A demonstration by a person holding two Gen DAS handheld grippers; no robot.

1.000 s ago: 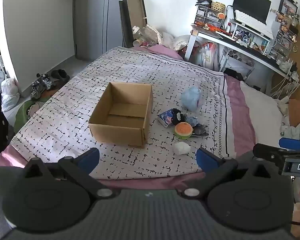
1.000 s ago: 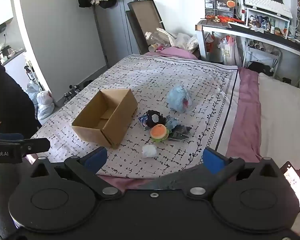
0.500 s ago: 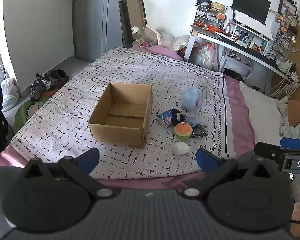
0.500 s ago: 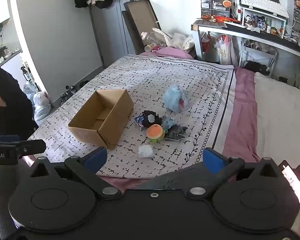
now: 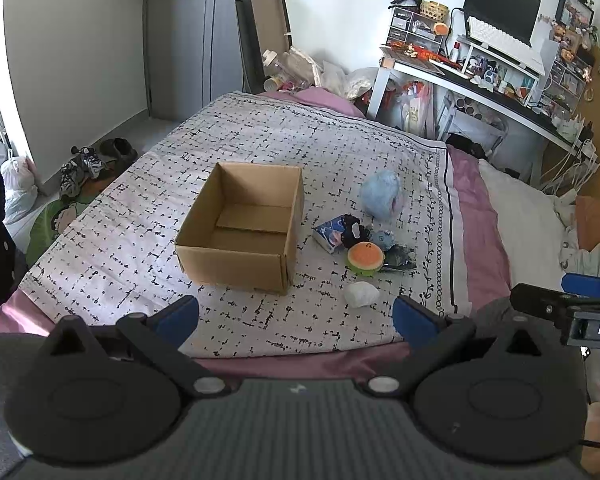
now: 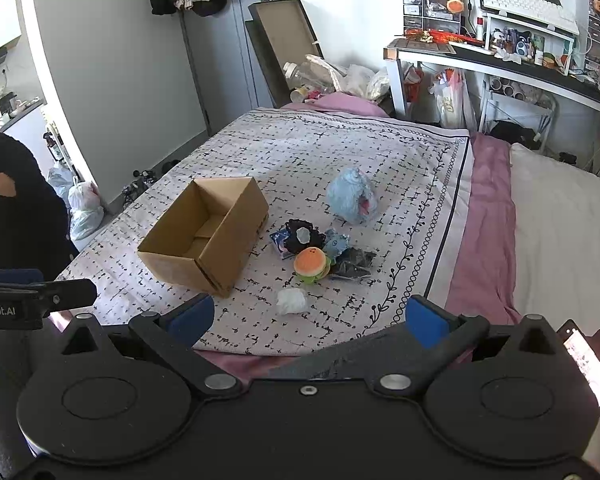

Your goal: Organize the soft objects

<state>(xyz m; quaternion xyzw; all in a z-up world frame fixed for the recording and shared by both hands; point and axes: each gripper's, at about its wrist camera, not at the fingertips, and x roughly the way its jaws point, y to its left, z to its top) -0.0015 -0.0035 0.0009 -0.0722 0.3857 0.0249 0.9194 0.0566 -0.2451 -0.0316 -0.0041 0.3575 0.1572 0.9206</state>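
An open, empty cardboard box (image 5: pixel 240 226) (image 6: pixel 204 234) sits on the patterned bedspread. To its right lies a cluster of soft toys: a fluffy light-blue plush (image 5: pixel 381 195) (image 6: pixel 353 196), a black plush (image 5: pixel 354 232) (image 6: pixel 302 235), an orange-and-green burger plush (image 5: pixel 365 257) (image 6: pixel 310 264), a small blue plush (image 5: pixel 382 239), a dark crumpled item (image 6: pixel 354 262) and a white wad (image 5: pixel 361 294) (image 6: pixel 291 301). My left gripper (image 5: pixel 296 318) and right gripper (image 6: pixel 308 316) both stand open at the bed's near edge, short of the toys, holding nothing.
The bedspread (image 5: pixel 284 140) covers a pink sheet (image 6: pixel 488 216); a white pillow (image 6: pixel 560 232) lies to the right. A cluttered desk (image 5: pixel 480 76) with monitor stands at the back right. Shoes and bags (image 5: pixel 84 164) lie on the floor left. A dark-clothed person (image 6: pixel 16 204) stands at left.
The right wrist view has shifted slightly, so the box and toys sit a little further left in it. The left view is almost unchanged. Both grippers stay open.
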